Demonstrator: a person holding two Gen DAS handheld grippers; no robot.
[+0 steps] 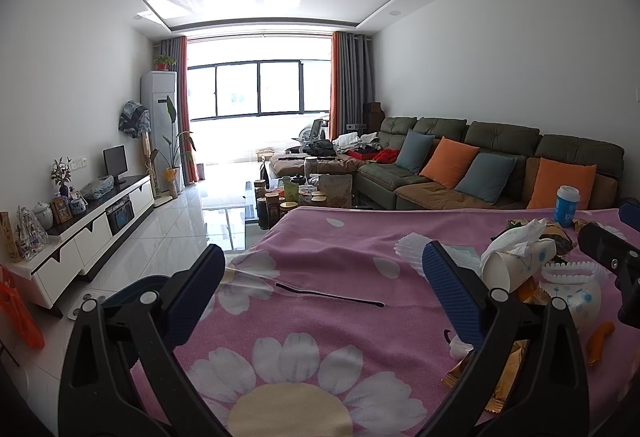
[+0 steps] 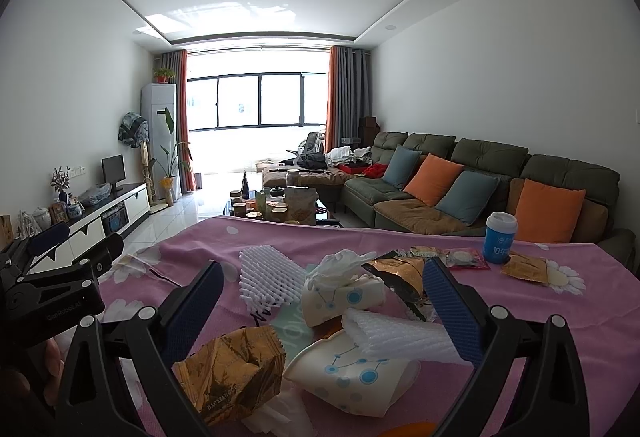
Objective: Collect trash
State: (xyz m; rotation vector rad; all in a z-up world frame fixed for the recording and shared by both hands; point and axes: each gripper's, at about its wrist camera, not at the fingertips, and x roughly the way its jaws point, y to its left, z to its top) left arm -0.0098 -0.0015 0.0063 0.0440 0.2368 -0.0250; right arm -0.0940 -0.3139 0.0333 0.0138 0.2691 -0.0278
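Left wrist: left gripper point(image 1: 324, 269) spread wide, empty, over pink floral cloth point(image 1: 320, 325); paper cup point(image 1: 516, 263) stuffed with tissue off to the right, near the right gripper point(image 1: 624, 237), partly cut off.

Right wrist: right gripper point(image 2: 324, 287) released above the pile. Gold wrapper point(image 2: 232, 373) nearest, probably light and crinkly, best pinched at a crumpled fold. Foam netting point(image 2: 270, 279) soft-looking. Pile's lower edge out of frame.
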